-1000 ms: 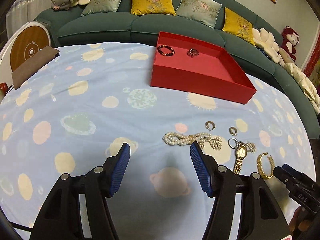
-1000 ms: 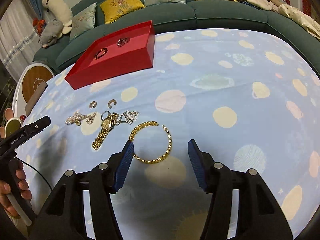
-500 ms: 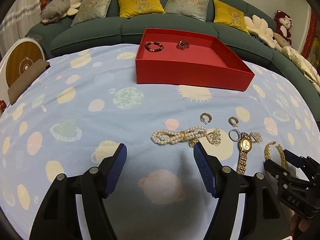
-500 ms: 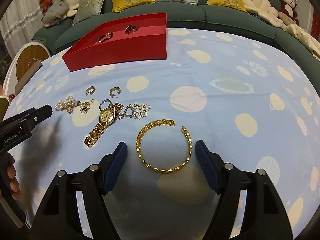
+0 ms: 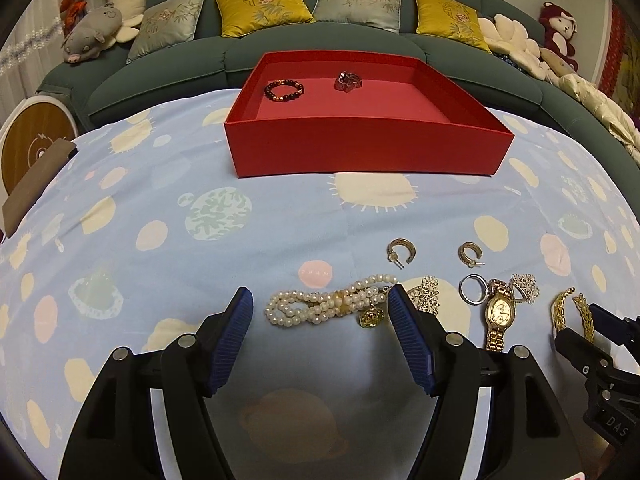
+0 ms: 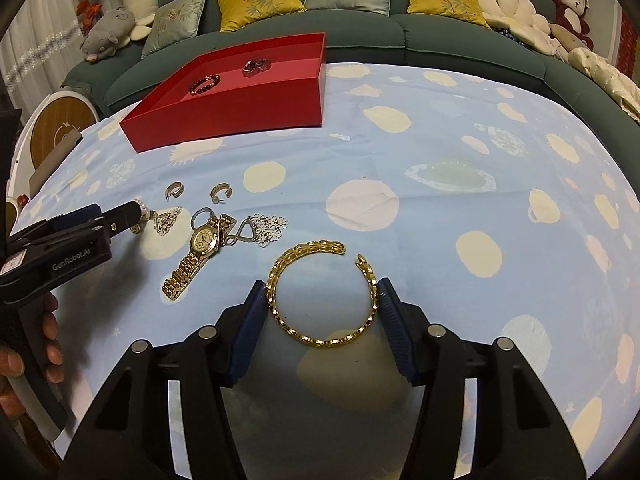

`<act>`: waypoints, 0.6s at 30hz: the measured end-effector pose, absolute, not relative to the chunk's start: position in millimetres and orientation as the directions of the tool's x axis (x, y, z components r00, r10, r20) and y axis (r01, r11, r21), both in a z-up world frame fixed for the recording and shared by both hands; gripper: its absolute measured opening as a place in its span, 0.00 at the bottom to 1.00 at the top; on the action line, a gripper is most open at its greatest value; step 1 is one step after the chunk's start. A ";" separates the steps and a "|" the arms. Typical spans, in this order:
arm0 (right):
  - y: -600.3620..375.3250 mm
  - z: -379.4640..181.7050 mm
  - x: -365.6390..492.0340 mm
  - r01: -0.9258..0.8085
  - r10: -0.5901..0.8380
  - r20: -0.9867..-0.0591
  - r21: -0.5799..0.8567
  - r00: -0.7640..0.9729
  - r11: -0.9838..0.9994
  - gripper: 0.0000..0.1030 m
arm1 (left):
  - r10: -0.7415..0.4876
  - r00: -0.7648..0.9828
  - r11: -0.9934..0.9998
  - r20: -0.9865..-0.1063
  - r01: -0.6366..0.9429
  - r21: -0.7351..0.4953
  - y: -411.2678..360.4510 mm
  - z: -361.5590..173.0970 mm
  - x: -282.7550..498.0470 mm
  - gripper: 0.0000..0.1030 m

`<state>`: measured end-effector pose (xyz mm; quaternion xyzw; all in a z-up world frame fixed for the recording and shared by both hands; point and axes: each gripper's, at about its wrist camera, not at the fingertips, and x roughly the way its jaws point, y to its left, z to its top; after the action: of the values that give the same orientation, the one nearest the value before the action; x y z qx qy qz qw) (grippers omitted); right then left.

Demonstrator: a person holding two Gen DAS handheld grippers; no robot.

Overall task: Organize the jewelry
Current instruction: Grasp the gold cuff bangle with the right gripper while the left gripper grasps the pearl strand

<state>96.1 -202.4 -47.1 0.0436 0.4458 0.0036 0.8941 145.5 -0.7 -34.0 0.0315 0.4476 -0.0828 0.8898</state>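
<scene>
Both pairs of jaws stand spread: the left gripper (image 5: 320,312) flanks one pearl strand (image 5: 325,305), the right gripper (image 6: 322,312) brackets one gold chain bracelet (image 6: 322,292), pads just beside its sides. On the spotted cloth (image 6: 440,152) between them lie two hoop earrings (image 6: 175,190), one silver ring (image 6: 200,216), one gold watch (image 6: 196,250) and one silver filigree necklace (image 6: 266,226), crowded and touching. One red tray (image 5: 360,148) beyond holds one dark bead bracelet (image 5: 284,91) and one more piece I cannot identify.

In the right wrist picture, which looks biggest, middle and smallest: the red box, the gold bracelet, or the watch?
Largest to smallest:
1. red box
2. gold bracelet
3. watch
The bracelet lies nearest the camera, which enlarges it, so 2 and 3 are unsure.
</scene>
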 end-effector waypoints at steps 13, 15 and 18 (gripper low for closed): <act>-206.0 -44.4 96.4 0.034 0.051 -0.793 0.090 0.607 0.995 0.53 | -0.119 0.580 0.976 -0.806 0.219 0.014 -9.0 -38.9 136.1 0.58; -206.0 -43.9 96.3 0.034 0.050 -0.792 0.089 0.608 0.995 0.53 | -0.124 0.580 0.973 -0.805 0.230 0.016 -10.3 -38.6 134.2 0.54; -205.4 -42.3 96.0 0.033 0.051 -0.789 0.089 0.612 0.995 0.53 | -0.128 0.576 0.970 -0.807 0.241 0.018 -11.6 -37.4 131.5 0.50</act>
<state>96.0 -205.4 -42.3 0.0473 0.4403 0.0050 0.8966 131.5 -11.6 -37.4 0.0628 0.4483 -0.1041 0.8856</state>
